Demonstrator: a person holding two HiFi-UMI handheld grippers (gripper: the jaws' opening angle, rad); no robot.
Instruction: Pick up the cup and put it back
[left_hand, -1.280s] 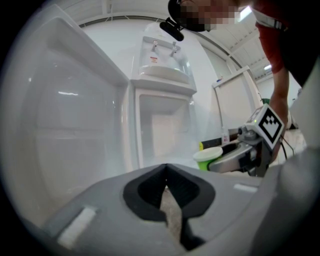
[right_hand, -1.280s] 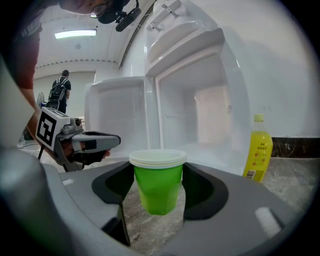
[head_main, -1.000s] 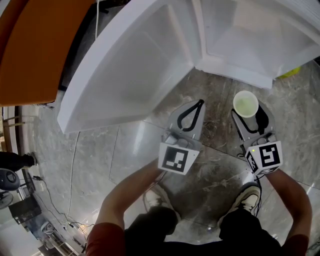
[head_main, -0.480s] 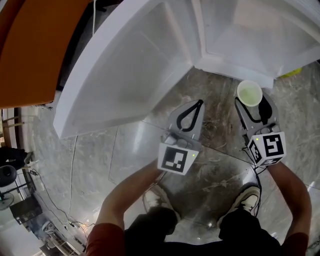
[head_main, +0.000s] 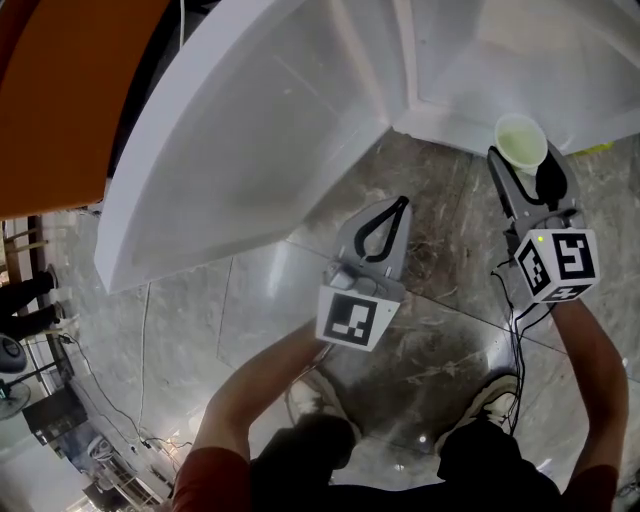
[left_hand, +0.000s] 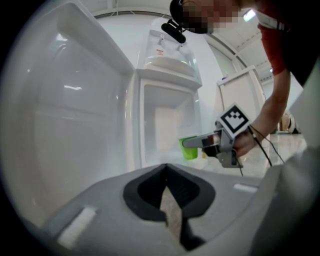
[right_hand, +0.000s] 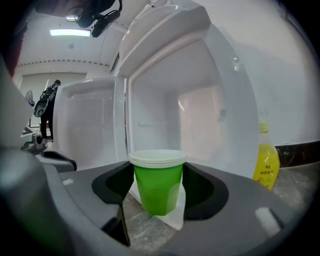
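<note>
A green paper cup (head_main: 521, 140) with a white rim stands upright between the jaws of my right gripper (head_main: 524, 158), which is shut on it. In the right gripper view the cup (right_hand: 157, 187) fills the gap between the jaws, facing the open white fridge (right_hand: 170, 115). Seen from above, the cup hangs at the front edge of the fridge's compartment (head_main: 500, 60). My left gripper (head_main: 400, 205) is lower and to the left over the floor, shut with nothing in it. From the left gripper view, the cup (left_hand: 189, 148) shows in front of the fridge opening.
The fridge door (head_main: 250, 150) stands swung open to the left. A yellow bottle (right_hand: 265, 160) sits on the floor right of the fridge. An orange cabinet (head_main: 60, 90) is at far left. The marble floor (head_main: 430, 330) lies under both grippers.
My right gripper has carried the cup forward and a little right, up to the fridge's front edge. The left gripper has stayed where it was.
</note>
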